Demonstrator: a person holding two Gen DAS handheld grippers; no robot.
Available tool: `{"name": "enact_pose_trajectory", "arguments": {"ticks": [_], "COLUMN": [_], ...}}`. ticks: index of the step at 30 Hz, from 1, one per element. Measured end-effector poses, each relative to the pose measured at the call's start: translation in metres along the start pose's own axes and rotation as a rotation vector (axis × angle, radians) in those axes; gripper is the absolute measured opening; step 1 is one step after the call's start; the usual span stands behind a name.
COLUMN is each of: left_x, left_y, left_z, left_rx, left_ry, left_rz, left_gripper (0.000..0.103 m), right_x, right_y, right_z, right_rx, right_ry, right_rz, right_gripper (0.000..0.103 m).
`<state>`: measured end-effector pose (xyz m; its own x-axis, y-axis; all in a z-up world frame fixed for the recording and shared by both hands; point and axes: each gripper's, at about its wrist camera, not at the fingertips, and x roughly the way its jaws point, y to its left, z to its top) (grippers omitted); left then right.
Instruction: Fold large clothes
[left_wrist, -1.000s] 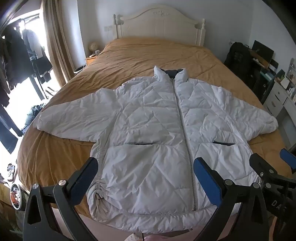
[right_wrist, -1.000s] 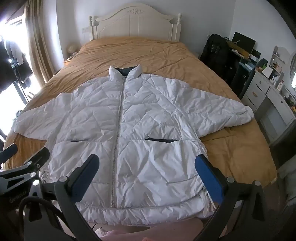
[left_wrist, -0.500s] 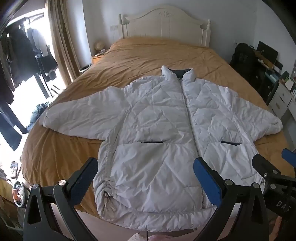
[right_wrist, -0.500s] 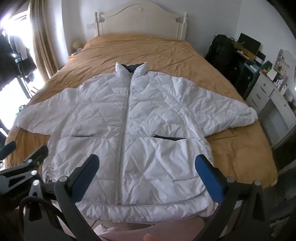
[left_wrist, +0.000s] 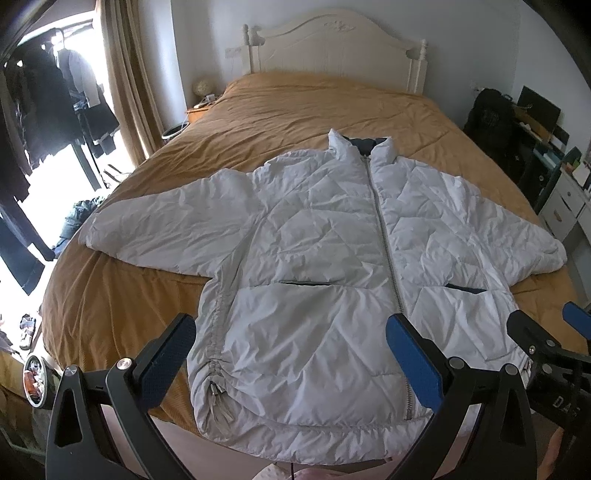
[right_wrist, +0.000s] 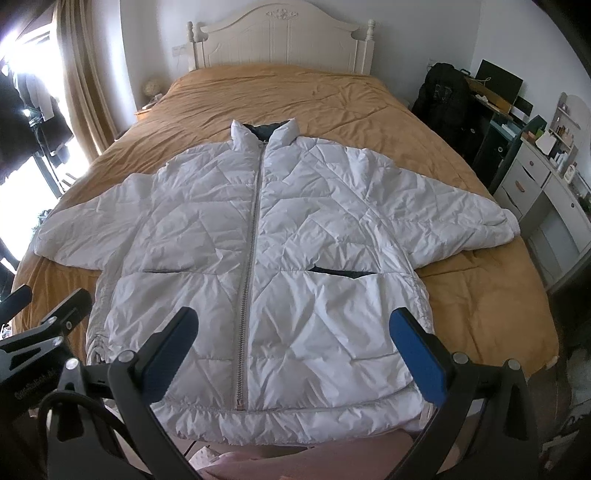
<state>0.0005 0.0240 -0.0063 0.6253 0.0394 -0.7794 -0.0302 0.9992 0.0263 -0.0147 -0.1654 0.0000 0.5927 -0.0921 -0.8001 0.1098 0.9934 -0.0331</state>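
A white quilted jacket (left_wrist: 332, 258) lies front-up and zipped on an ochre bedspread (left_wrist: 314, 107), collar toward the cream headboard (left_wrist: 336, 44) and both sleeves spread out to the sides; its hem reaches the near edge of the bed, just below and ahead of both sets of jaws.

The left gripper (left_wrist: 291, 354) hovers above the hem with its blue-padded jaws spread wide and nothing between them; seen through the gap are the jacket's lower left panel and the gathered side seam with its drawcord ends, while the zip (left_wrist: 384, 240) runs up just inside the right-hand jaw; the left sleeve stretches away beyond the left-hand jaw toward a bright window hung with curtains (left_wrist: 125, 81).

The right gripper (right_wrist: 295, 347) is likewise wide open and empty, clear of the fabric; the foot of the zip falls between its jaws, nearer the left-hand one, and a dark pocket slit (right_wrist: 343, 273) shows ahead of the gap; the right sleeve runs out past the right-hand jaw toward a white dresser (right_wrist: 546, 184) by the wall.

Each gripper appears at the edge of the other's view, the two held side by side and apart; a black bag (right_wrist: 447, 96) stands beside the bed.
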Motion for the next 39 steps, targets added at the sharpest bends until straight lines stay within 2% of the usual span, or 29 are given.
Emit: {"name": "enact_pose_trajectory", "arguments": {"ticks": [10, 39], "left_x": [0.009, 0.019], "left_y": [0.002, 0.001], "left_z": [0.001, -0.002], "left_rx": [-0.009, -0.02], "left_ry": [0.021, 0.05], "left_rz": [0.018, 0.009], "left_gripper": [0.103, 0.103], "right_x": [0.007, 0.016], "right_y": [0.001, 0.002], "right_z": [0.001, 0.005], "right_rx": [-0.005, -0.01], "right_ry": [0.017, 0.029], "right_rz": [0.018, 0.013], "right_gripper": [0.103, 0.103]}}
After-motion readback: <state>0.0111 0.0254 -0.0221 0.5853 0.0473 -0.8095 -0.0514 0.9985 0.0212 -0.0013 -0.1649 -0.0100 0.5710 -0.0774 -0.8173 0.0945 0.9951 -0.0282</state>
